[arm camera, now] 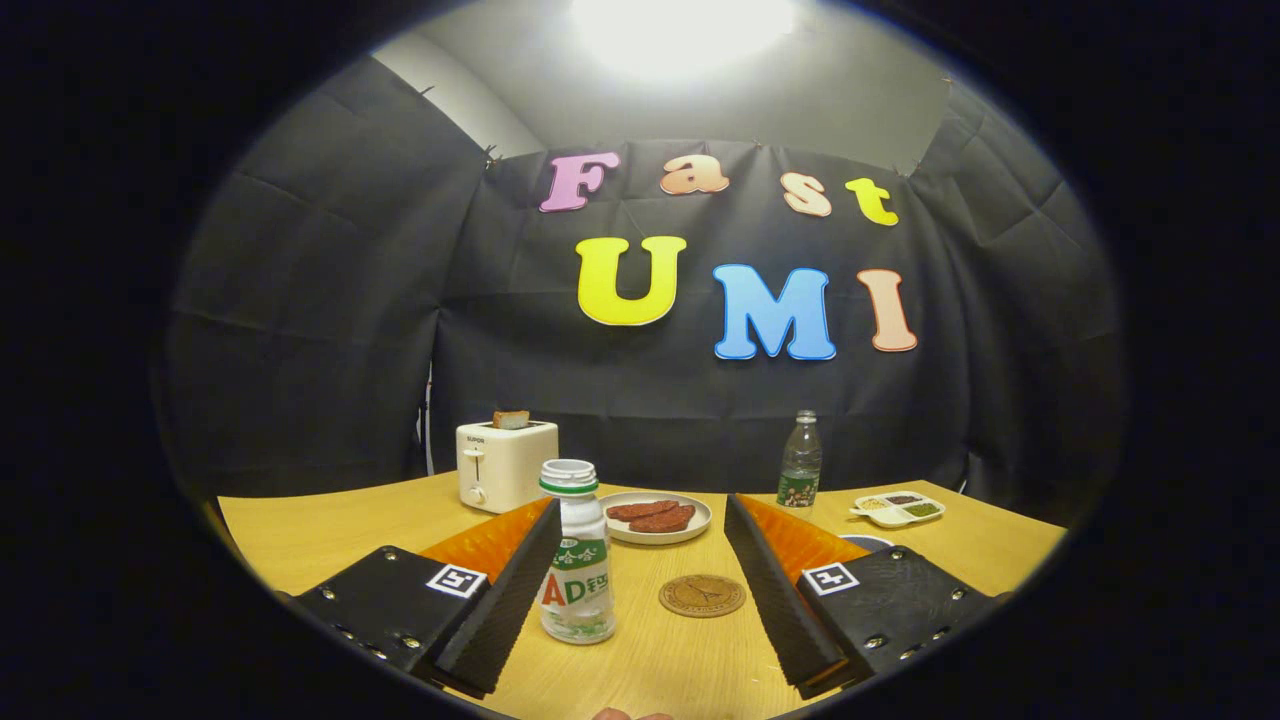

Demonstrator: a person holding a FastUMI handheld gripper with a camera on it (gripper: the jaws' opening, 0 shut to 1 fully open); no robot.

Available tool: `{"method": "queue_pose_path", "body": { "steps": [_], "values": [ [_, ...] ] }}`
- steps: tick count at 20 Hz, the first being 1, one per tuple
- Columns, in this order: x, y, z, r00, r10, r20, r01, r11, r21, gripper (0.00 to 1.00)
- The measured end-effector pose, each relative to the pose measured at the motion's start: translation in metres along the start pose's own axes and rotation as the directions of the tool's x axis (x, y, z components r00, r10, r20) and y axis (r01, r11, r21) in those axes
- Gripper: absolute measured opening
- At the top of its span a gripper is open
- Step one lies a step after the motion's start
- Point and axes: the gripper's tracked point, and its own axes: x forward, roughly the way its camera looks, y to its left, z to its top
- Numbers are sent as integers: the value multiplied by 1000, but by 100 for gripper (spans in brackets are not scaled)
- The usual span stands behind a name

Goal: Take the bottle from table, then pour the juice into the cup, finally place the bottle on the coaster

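Surface: wooden surface, booth-lit.
Fingers: gripper fingers spread wide, gripping nothing.
Bottle: uncapped bottle upright between fingers, beside the left one, ready for grasping.
Coaster: coaster between fingers, awaiting bottle.

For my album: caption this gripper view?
Open tool straddles small white uncapped bottle beside round cork coaster.
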Motion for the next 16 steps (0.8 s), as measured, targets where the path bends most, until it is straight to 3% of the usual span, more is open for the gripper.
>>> {"method": "queue_pose_path", "body": {
  "steps": [8,16],
  "values": [
    [34,38,-37,996,78,-31,-78,997,16,99],
    [56,46,-75,989,68,-131,-74,996,-40,97]
  ]
}}
